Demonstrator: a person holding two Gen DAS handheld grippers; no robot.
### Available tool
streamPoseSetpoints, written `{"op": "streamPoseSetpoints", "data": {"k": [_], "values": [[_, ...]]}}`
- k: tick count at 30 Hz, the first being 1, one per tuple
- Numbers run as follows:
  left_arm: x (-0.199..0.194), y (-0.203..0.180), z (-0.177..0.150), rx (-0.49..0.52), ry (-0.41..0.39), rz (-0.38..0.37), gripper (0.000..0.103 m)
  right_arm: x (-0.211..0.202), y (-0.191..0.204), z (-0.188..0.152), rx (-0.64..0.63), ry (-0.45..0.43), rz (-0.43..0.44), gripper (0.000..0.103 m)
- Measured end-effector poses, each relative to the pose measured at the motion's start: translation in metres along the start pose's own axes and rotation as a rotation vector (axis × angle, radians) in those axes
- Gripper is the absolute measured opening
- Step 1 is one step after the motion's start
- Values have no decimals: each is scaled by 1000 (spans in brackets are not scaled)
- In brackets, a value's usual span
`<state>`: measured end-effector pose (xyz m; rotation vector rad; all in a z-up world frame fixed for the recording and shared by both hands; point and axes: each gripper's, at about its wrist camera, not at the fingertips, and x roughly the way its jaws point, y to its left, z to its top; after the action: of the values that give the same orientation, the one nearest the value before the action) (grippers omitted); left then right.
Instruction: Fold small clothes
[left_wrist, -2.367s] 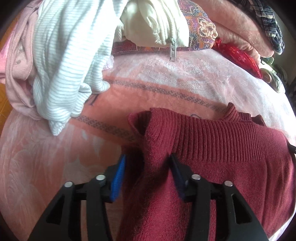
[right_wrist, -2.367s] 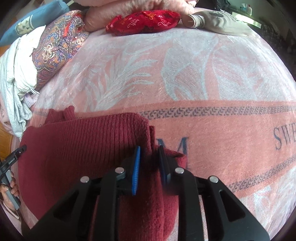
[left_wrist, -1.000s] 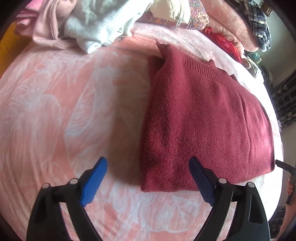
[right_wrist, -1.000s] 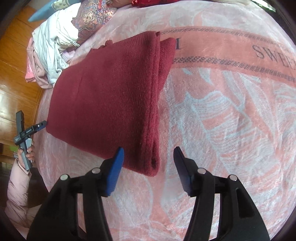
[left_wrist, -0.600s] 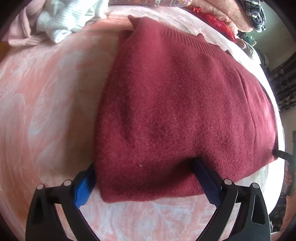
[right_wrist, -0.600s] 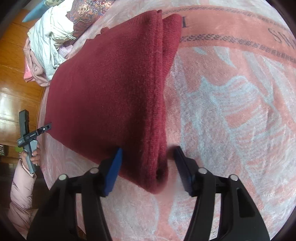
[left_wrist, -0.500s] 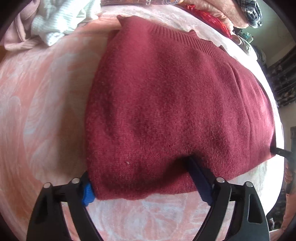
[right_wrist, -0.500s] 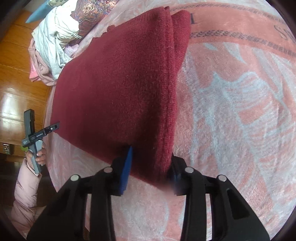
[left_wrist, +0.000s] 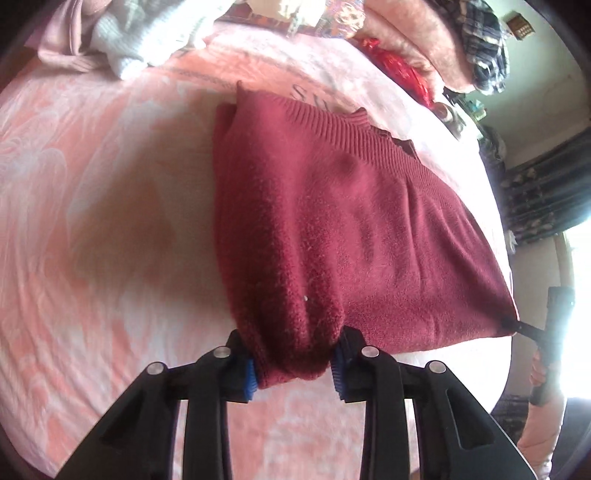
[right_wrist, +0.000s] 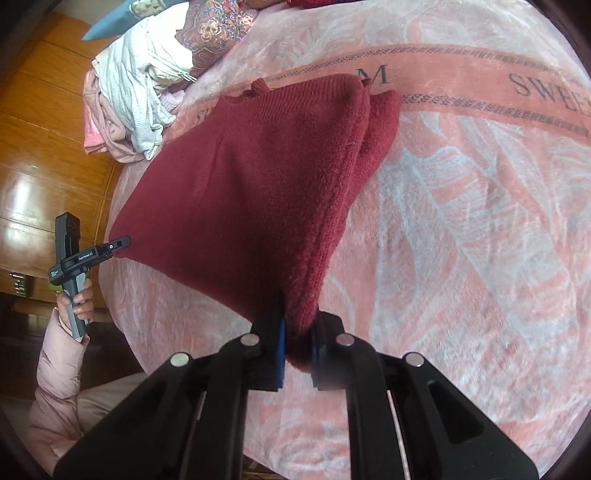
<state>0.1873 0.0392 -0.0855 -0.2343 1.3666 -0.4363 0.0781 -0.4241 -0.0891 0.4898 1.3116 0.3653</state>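
Pinching the near corners of the maroon sweater (left_wrist: 332, 229) now, both of them. The left claw (left_wrist: 293, 371) is closing, its blue pads (left_wrist: 250, 374) already squeezing a fat bunch of the hem at the left corner. The right claw (right_wrist: 297, 349) is pressed nearly together on the other corner, with the folded edge of knit wedged between its pads.

That's the change from a second ago: both claws were spread wide just short of the hem, and the sweater lay flat. Now the near edge is gathered and coming up off the bed, and you can see the fabric tenting toward each claw while the far end with the ribbed collar sits on the pink blanket (left_wrist: 92, 206).

The sweater is already folded lengthwise with the sleeves tucked in, lying across the middle of the bed, so I'd guess this is the start of the last fold, hem carried over to the collar. The left bunch looks thick, so a layer could slip out mid-lift.

Further out: a pile of pale clothes (right_wrist: 140, 85) at the left head of the bed, still unfolded, a red pouch (left_wrist: 399, 70) by the pillows, and the person's hand (right_wrist: 79, 302) in a pink sleeve holding the left claw's handle.
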Motion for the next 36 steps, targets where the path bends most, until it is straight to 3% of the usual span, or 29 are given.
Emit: {"op": "streamPoseSetpoints", "data": {"k": [7, 10, 13, 15, 17, 21, 23, 25, 27, 28, 31, 33, 36], "values": [[-5, -18, -71, 62, 110, 9, 31, -19, 1, -94, -26, 73, -30, 9], [9, -22, -96, 115, 157, 68, 33, -1, -11, -120, 6, 125, -51, 9], [43, -17, -107, 168, 190, 179, 38, 40, -29, -132, 23, 206, -130, 10], [61, -14, -109, 171, 191, 208, 42, 57, -35, -133, 31, 221, -152, 12], [63, -23, -107, 217, 160, 242, 47, 57, -31, -131, 7, 212, -176, 13], [56, -31, -111, 216, 138, 286, 54, 50, -23, -135, -24, 194, -205, 18], [49, -34, -109, 177, 130, 305, 61, 44, -18, -134, -14, 180, -216, 27], [32, -31, -105, 108, 102, 313, 61, 30, -15, -131, -9, 126, -250, 34], [11, -31, -105, 70, 44, 348, 64, 7, -12, -121, 17, 37, -231, 34], [-1, -33, -97, 58, -4, 368, 70, -3, -13, -114, 52, -6, -202, 35], [-17, -45, -67, 117, -68, 399, 82, -19, -12, -81, 94, -90, -183, 45], [-18, -52, -40, 155, -121, 431, 83, -21, -9, -54, 96, -124, -189, 49], [-5, -44, -6, 155, -117, 416, 85, -13, -19, -5, 106, -148, -170, 62]]}}
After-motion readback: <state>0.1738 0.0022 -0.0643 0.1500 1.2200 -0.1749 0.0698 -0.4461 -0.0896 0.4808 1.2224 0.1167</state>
